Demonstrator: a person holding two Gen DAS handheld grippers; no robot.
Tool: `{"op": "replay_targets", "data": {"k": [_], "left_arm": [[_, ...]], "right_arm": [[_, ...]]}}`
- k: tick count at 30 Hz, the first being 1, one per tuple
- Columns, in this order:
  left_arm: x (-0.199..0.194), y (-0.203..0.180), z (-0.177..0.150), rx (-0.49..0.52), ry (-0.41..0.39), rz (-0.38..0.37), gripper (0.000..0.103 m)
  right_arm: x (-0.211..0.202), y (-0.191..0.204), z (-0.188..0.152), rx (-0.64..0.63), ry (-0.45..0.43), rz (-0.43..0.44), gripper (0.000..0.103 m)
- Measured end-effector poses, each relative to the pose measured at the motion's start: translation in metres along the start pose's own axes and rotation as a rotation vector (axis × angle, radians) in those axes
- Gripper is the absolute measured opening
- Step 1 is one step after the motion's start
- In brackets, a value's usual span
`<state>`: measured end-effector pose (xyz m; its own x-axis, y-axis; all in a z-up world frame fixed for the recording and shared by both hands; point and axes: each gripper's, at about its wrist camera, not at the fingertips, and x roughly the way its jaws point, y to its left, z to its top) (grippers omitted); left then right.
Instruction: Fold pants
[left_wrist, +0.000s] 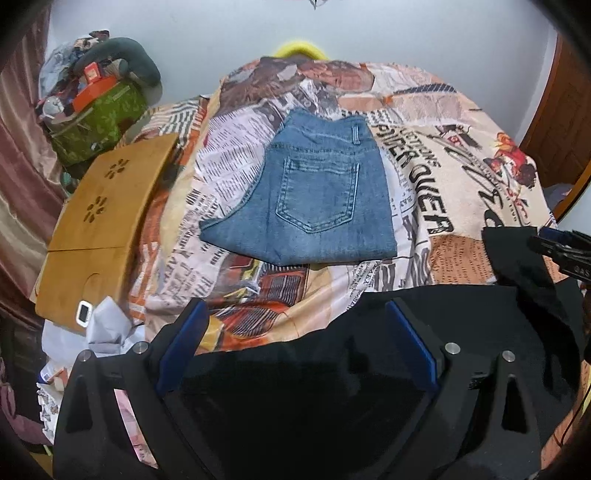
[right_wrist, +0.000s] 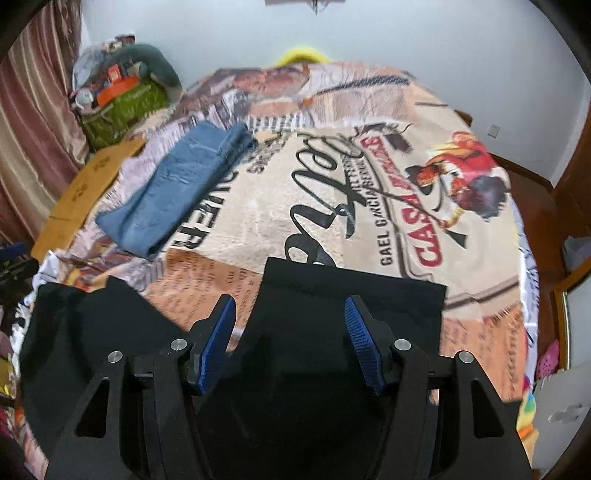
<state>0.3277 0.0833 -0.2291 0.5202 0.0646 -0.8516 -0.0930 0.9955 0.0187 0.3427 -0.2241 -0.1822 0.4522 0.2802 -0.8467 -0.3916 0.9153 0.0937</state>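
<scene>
Black pants (left_wrist: 332, 354) lie spread along the near edge of the bed. My left gripper (left_wrist: 295, 310) hovers over them, jaws wide open, pads clear of the cloth. In the right wrist view one flat end of the black pants (right_wrist: 391, 302) lies under and between the fingers of my right gripper (right_wrist: 290, 301), which is open with neither blue pad pressing on the cloth. The right gripper (left_wrist: 565, 251) also shows at the right edge of the left wrist view, beside a raised black flap. Folded blue jeans (left_wrist: 314, 199) lie farther back on the bed (right_wrist: 177, 184).
A newspaper-print blanket (left_wrist: 443, 192) covers the bed. A wooden lap board (left_wrist: 107, 206) lies at its left edge, with crumpled white paper (left_wrist: 107, 325) below it. A green bag piled with clutter (left_wrist: 99, 118) stands by the curtain. Wooden furniture (right_wrist: 569, 288) borders the right.
</scene>
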Motion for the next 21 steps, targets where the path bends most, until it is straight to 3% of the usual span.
{"op": "replay_targets", "data": {"k": [11, 14, 17, 20, 21], "left_arm": [[0.051, -0.007, -0.009, 0.011, 0.107, -0.026, 0.096], [0.054, -0.006, -0.01, 0.005, 0.114, -0.034, 0.096], [0.054, -0.006, -0.012, 0.005, 0.114, -0.027, 0.096], [0.053, -0.008, -0.014, 0.0, 0.126, -0.035, 0.096], [0.052, -0.009, -0.015, -0.001, 0.133, -0.042, 0.096]], "right_arm": [[0.072, 0.006, 0.015, -0.025, 0.139, 0.035, 0.058], [0.079, 0.011, 0.012, -0.047, 0.127, -0.002, 0.06], [0.078, 0.015, 0.008, -0.077, 0.113, -0.041, 0.056], [0.075, 0.013, 0.008, -0.083, 0.106, -0.061, 0.033], [0.074, 0.012, 0.008, -0.087, 0.105, -0.074, 0.021]]}}
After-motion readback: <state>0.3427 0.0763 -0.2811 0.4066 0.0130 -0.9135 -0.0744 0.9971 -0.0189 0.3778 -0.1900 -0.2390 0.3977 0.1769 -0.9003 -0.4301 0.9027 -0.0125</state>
